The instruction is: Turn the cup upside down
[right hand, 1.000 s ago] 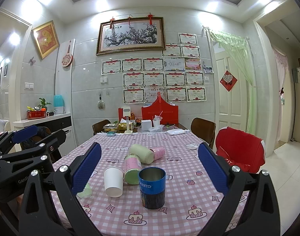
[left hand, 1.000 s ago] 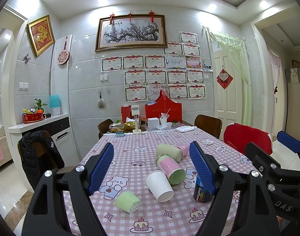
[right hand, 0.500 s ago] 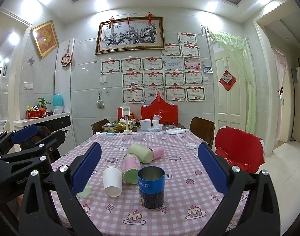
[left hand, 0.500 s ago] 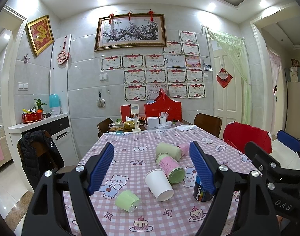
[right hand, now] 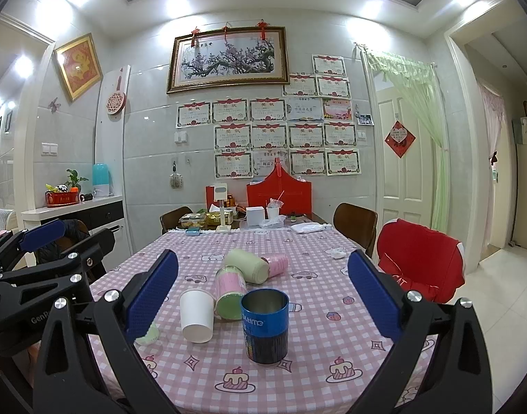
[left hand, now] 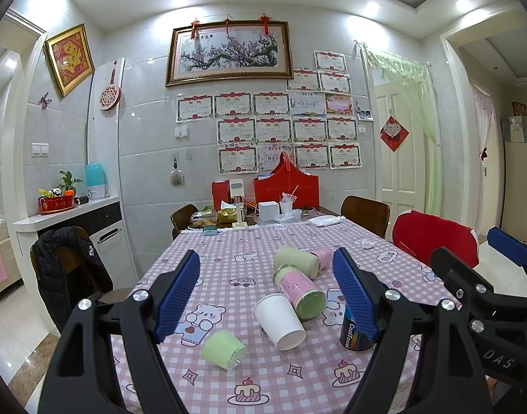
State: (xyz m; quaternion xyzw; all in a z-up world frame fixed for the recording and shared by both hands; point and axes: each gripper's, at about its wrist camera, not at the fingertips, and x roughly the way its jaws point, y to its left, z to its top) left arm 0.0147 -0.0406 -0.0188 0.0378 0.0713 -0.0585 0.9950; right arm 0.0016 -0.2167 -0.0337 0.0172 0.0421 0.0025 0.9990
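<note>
A blue metal cup (right hand: 265,326) stands upright, mouth up, near the front of the pink checked table (right hand: 332,296); in the left wrist view it (left hand: 353,334) is half hidden behind the right finger. A white paper cup (left hand: 280,321) (right hand: 196,314) lies on its side. A small green cup (left hand: 224,344) lies on its side at the front left. My left gripper (left hand: 266,295) is open and empty above the front edge. My right gripper (right hand: 263,296) is open and empty, held back from the blue cup.
A green-and-pink canister (left hand: 299,291), a pale green cup (left hand: 296,262) and a pink cup (left hand: 322,254) lie on their sides mid-table. Boxes and clutter (left hand: 266,207) stand at the far end. Chairs (left hand: 436,238) stand on the right, a jacket-draped chair (left hand: 70,269) on the left.
</note>
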